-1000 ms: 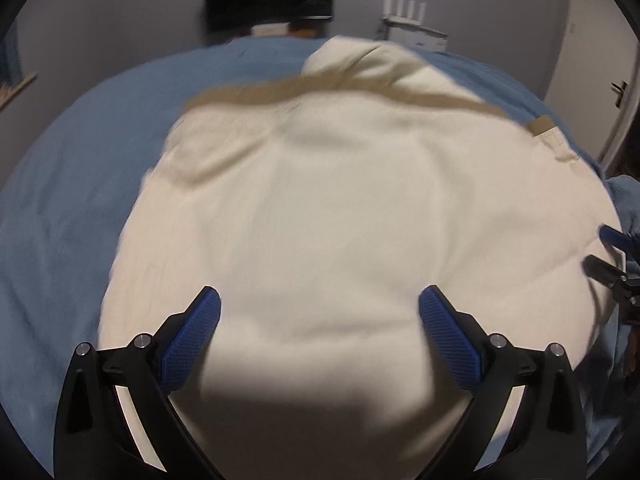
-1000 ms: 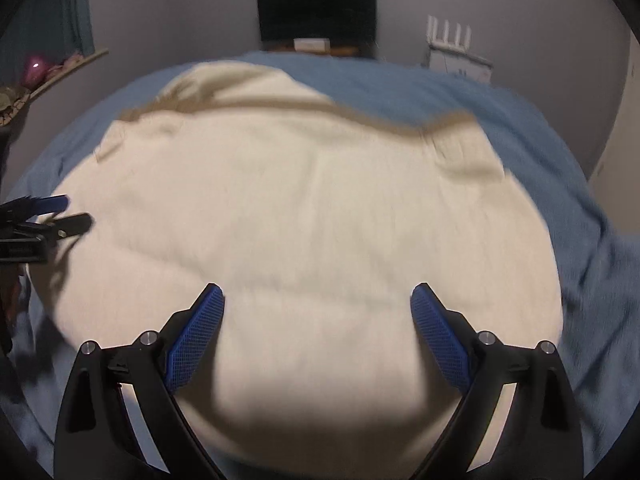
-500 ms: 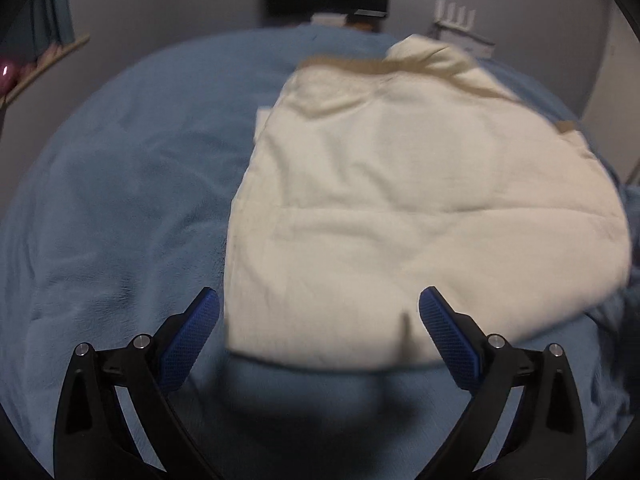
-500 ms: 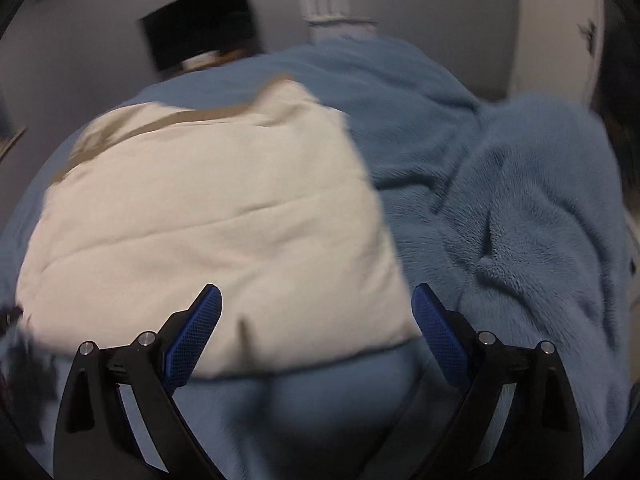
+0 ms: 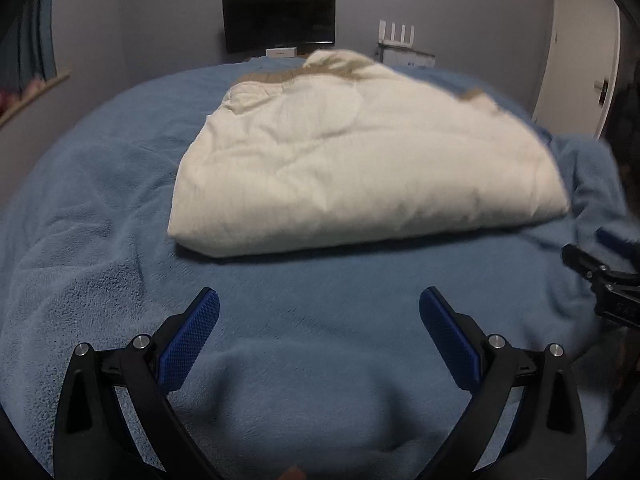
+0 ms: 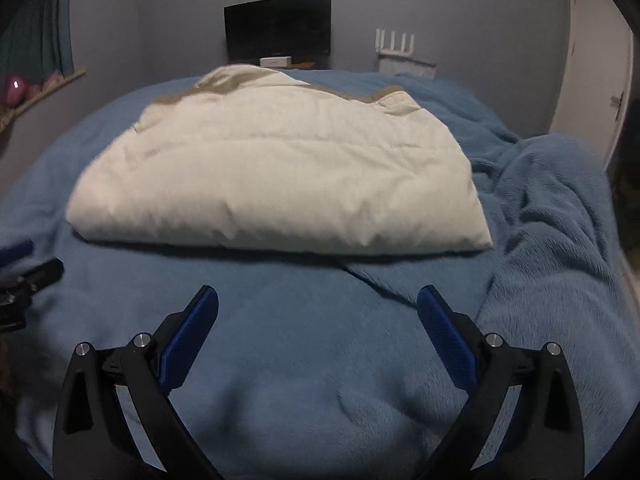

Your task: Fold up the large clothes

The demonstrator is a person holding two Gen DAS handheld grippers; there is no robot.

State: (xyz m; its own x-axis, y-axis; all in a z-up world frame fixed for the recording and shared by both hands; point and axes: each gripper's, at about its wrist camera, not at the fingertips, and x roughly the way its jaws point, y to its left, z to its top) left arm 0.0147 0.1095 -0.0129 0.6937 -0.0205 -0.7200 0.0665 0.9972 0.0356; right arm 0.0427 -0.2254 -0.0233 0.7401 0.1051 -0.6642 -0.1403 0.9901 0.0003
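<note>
Ahead of both spread, empty claws, left (image 5: 319, 310) and right (image 6: 317, 308), lies the folded cream garment (image 5: 360, 168).

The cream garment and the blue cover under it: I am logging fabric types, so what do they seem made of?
Cream garment: looks like padded, matte woven cloth, judging by its puffy, faintly quilted folds. Blue cover: likely plush fleece, given its fuzzy nap.

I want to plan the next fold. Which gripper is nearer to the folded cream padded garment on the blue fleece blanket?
Neither clearly. The left gripper and the right gripper both hover open, short of the folded cream padded garment's near edge, touching nothing.
</note>
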